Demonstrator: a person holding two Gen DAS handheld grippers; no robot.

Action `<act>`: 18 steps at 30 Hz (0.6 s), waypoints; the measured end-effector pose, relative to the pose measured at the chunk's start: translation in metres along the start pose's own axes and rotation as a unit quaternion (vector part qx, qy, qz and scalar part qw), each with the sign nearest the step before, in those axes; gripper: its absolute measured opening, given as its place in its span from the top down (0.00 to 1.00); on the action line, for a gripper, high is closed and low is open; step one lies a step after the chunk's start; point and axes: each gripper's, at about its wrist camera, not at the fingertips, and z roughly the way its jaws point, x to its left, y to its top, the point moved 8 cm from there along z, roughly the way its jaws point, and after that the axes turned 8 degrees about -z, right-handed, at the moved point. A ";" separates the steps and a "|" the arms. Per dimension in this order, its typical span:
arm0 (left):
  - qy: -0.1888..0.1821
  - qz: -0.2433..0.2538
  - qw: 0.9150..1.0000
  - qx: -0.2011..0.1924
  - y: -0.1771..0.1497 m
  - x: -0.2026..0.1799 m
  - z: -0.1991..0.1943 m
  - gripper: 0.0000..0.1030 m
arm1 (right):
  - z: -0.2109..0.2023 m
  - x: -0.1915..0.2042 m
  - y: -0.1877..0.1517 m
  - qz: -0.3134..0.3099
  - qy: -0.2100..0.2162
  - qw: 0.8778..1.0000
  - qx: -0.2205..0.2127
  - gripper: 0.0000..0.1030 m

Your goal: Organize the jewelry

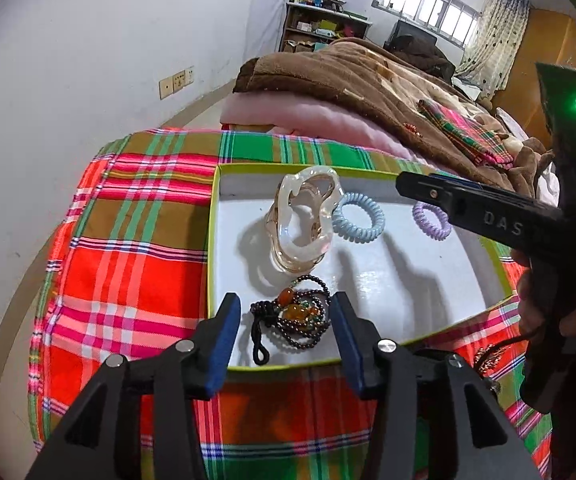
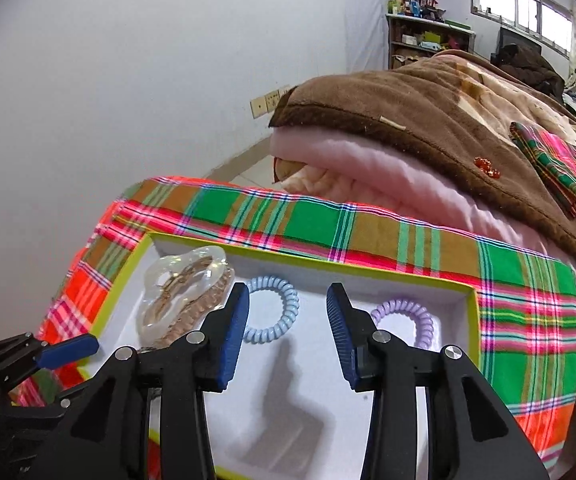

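Jewelry mostly gathered already inside white tray with lime rim, set on plaid cloth: beaded necklace with amber stones near front edge, clear glossy hair claw behind it, blue coil tie and purple coil tie further back. Probably near finished; something metallic, unclear, outside tray at right. Left gripper spread wide, empty, framing necklace. Right gripper likewise released, holding nothing, above tray.

Plaid-covered bed w/ green-rimmed tray, folded blankets.
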 end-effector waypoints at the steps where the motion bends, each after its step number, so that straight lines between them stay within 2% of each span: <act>1: -0.003 0.001 1.000 -0.004 0.000 -0.002 -0.005 0.51 | -0.005 0.001 -0.001 0.000 0.001 1.000 -0.004 0.60; 10: -0.040 0.009 0.999 -0.023 -0.011 -0.019 -0.033 0.46 | -0.062 0.004 -0.031 0.005 0.004 0.999 -0.049 0.60; 18: -0.071 0.010 0.997 -0.013 -0.028 -0.034 -0.037 0.46 | -0.094 -0.010 -0.075 0.016 -0.005 0.998 -0.058 0.60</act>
